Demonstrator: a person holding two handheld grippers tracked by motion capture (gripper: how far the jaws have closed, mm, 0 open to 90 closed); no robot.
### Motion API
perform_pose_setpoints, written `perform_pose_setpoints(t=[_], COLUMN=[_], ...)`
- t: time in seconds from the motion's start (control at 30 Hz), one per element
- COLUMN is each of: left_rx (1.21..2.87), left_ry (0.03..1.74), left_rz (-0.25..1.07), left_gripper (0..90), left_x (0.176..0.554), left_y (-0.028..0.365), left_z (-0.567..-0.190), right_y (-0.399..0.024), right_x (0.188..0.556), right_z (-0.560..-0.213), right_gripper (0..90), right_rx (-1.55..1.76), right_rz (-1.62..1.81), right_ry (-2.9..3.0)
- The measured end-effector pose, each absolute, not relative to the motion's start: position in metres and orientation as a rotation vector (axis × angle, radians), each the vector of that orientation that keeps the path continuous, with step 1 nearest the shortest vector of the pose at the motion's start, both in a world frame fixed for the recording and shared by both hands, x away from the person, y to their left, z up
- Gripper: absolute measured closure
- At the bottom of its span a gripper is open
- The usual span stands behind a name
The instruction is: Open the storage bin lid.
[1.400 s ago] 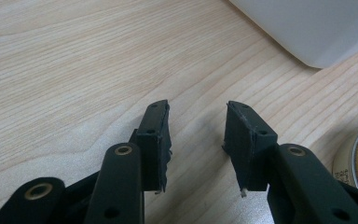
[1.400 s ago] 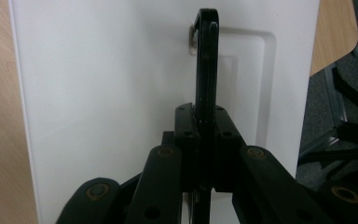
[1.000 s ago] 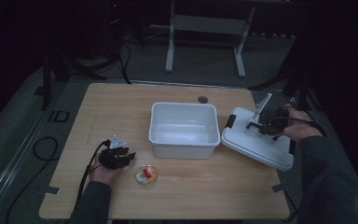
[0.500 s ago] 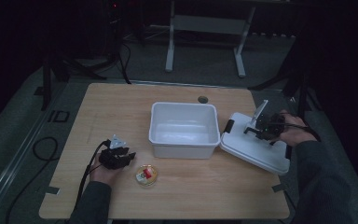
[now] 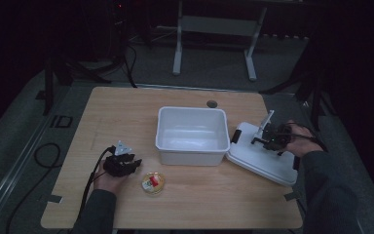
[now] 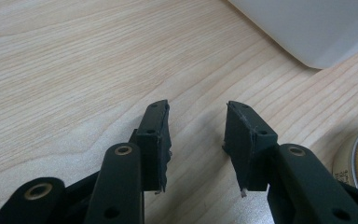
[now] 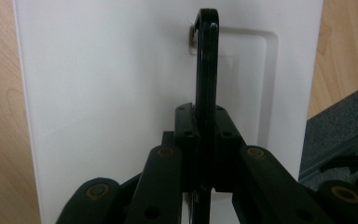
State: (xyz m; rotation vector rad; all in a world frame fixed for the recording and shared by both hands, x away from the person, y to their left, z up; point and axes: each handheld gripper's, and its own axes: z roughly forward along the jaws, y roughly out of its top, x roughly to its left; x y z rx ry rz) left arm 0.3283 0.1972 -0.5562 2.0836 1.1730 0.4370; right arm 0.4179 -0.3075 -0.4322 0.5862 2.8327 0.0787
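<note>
- On the left side of the table, my left gripper (image 5: 122, 164) rests with its jaws apart and nothing between them, beside a small round dish (image 5: 153, 183).
- Past the dish stands the white tub (image 5: 191, 134).
- Farther right, my right gripper (image 5: 269, 138) is squeezed tight on the black handle (image 7: 207, 60) of the white lid (image 5: 260, 157).
- I think I am setting the lid down beside the tub; next I must let go gently.
- The lid lies nearly flat, its long side slanting toward the table's right near corner.
</note>
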Motion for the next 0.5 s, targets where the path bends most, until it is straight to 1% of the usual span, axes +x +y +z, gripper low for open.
perform_pose_setpoints(t=[0.5], left_rx=[2.084], left_ry=[1.173], left_rz=[0.436], left_gripper=[60.1], left_x=[0.328], left_y=[0.197], left_z=[-0.556], right_y=[-0.302], right_x=[0.42], right_z=[-0.453], right_gripper=[83.9], right_rx=[0.601], right_rz=[0.078], right_ry=[2.839])
